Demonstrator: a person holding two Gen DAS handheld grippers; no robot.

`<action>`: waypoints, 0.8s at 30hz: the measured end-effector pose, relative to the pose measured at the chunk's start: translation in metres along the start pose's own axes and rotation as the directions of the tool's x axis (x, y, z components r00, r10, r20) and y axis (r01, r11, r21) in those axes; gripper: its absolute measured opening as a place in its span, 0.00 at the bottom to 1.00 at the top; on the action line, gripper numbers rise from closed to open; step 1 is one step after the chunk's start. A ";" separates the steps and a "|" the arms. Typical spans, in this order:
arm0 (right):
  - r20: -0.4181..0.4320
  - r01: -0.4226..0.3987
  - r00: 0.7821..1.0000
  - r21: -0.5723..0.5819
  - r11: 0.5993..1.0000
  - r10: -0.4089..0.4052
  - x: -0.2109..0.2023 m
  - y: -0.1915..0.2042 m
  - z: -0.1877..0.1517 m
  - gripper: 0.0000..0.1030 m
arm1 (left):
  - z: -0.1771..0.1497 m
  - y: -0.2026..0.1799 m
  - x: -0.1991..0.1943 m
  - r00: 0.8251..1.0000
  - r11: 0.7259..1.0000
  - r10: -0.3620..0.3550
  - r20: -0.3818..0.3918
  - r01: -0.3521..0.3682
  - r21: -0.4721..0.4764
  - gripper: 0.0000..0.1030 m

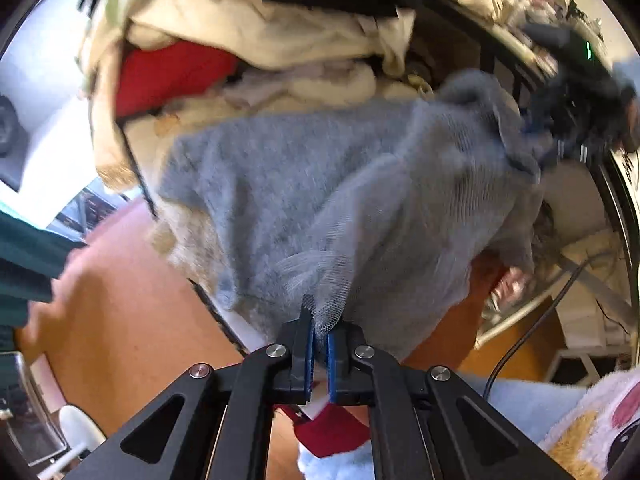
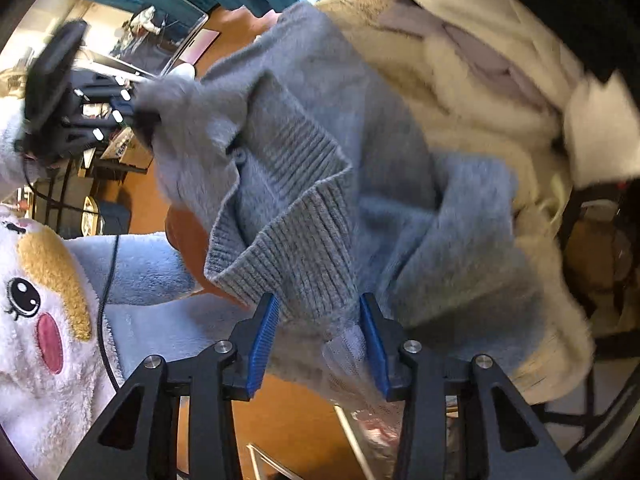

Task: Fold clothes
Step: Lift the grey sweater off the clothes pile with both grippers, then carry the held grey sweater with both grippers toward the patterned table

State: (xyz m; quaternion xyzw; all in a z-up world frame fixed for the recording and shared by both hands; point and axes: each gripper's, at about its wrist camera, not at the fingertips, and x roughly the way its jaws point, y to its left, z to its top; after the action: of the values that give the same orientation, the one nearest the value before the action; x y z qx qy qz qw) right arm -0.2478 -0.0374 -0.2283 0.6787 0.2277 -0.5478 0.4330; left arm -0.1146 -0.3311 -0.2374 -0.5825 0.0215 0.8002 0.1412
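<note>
L gripper (image 1: 319, 332) pinches mesh lining of grey knit cardigan (image 1: 304, 184), draped over clothes pile (image 1: 248, 32) edge. R gripper (image 2: 318, 320) spread round ribbed hem (image 2: 288, 256), pads not visibly pressing; seat hem deep, then close.

Orange floor, teal curtain and household clutter ring the scene.

An orange floor (image 1: 120, 320) spreads across the left wrist view, with a teal curtain (image 1: 24, 256) hanging at the left edge and a black cable (image 1: 520, 344) trailing over the floor at the right. In the right wrist view, a white plush blanket (image 2: 44, 320) with an embroidered cartoon face, a tan patch and a pink cheek fills the lower left corner, beside pale blue fleece (image 2: 148, 268). Behind it, a laptop (image 2: 160, 40) sits open near the curtain, and a cardboard box (image 2: 128, 148) lies on the floor below it, both blurred.
</note>
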 end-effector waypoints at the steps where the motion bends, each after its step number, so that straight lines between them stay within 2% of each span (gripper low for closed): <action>1: 0.006 -0.012 1.000 0.013 1.000 0.012 0.005 0.001 -0.005 0.43 | 0.004 0.001 -0.010 1.000 1.000 0.005 0.028 -0.005 -0.019 0.04; 3: 0.016 -0.022 1.000 0.037 0.999 0.021 0.014 0.006 -0.016 0.42 | 0.014 0.004 -0.030 0.996 0.997 0.020 0.089 -0.013 -0.072 0.03; 5: 0.031 -0.012 0.999 0.054 0.998 0.010 0.021 0.012 -0.028 0.37 | 0.024 0.002 -0.045 0.991 0.996 0.039 0.130 -0.028 -0.087 0.03; 7: 0.079 0.011 0.997 0.087 0.996 -0.018 0.022 0.015 -0.036 0.18 | 0.040 -0.002 -0.060 0.982 0.995 0.064 0.176 -0.049 -0.088 0.03; 8: 0.128 0.017 0.991 0.127 0.992 -0.033 0.018 0.015 -0.042 0.17 | 0.044 -0.006 -0.065 0.979 0.995 0.073 0.193 -0.058 -0.080 0.03; 11: 0.267 0.030 0.959 0.245 0.969 -0.097 -0.007 0.018 -0.061 0.11 | 0.061 -0.026 -0.096 0.958 0.994 0.105 0.266 -0.096 -0.046 0.03; 12: 0.334 0.023 0.934 0.303 0.953 -0.129 -0.023 0.021 -0.067 0.10 | 0.066 -0.028 -0.108 0.947 0.993 0.118 0.298 -0.107 -0.052 0.03; 14: 0.500 -0.039 0.846 0.406 0.913 -0.186 -0.065 0.030 -0.084 0.10 | 0.077 -0.032 -0.137 0.917 0.988 0.150 0.369 -0.129 -0.080 0.03; 15: 0.569 -0.076 0.794 0.443 0.894 -0.214 -0.085 0.035 -0.092 0.10 | 0.084 -0.032 -0.153 0.899 0.986 0.159 0.408 -0.126 -0.106 0.03; 16: 0.634 -0.113 0.732 0.474 0.873 -0.249 -0.107 0.041 -0.102 0.10 | 0.089 -0.032 -0.170 0.881 0.985 0.161 0.445 -0.114 -0.131 0.03; 18: 0.751 -0.201 0.577 0.513 0.835 -0.322 -0.152 0.054 -0.124 0.10 | 0.103 -0.032 -0.207 0.836 0.983 0.151 0.528 -0.073 -0.167 0.03; 19: 0.792 -0.243 0.503 0.515 0.822 -0.347 -0.173 0.060 -0.131 0.10 | 0.105 -0.032 -0.217 0.821 0.984 0.145 0.552 -0.062 -0.167 0.03; 20: 0.821 -0.278 0.434 0.514 0.812 -0.371 -0.195 0.067 -0.140 0.10 | 0.110 -0.036 -0.235 0.793 0.987 0.134 0.595 -0.053 -0.152 0.03; 21: 0.838 -0.297 0.387 0.509 0.808 -0.385 -0.213 0.075 -0.146 0.09 | 0.113 -0.041 -0.250 0.767 0.990 0.126 0.629 -0.054 -0.132 0.03; 22: 0.847 -0.296 0.355 0.504 0.811 -0.396 -0.232 0.084 -0.150 0.09 | 0.114 -0.046 -0.260 0.750 0.992 0.120 0.650 -0.059 -0.114 0.03; 23: 0.852 -0.268 0.305 0.505 0.820 -0.425 -0.255 0.101 -0.157 0.08 | 0.115 -0.054 -0.274 0.719 0.994 0.106 0.687 -0.074 -0.076 0.03; 24: 0.855 -0.241 0.264 0.506 0.828 -0.446 -0.274 0.112 -0.161 0.08 | 0.113 -0.062 -0.285 0.693 0.996 0.087 0.716 -0.082 -0.041 0.03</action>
State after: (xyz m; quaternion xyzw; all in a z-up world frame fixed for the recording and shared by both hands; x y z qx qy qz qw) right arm -0.1534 0.0842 0.0718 0.2810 -0.2010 -0.9104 0.2276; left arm -0.1234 -0.3060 0.0745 -0.2240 -0.0109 0.9694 0.0999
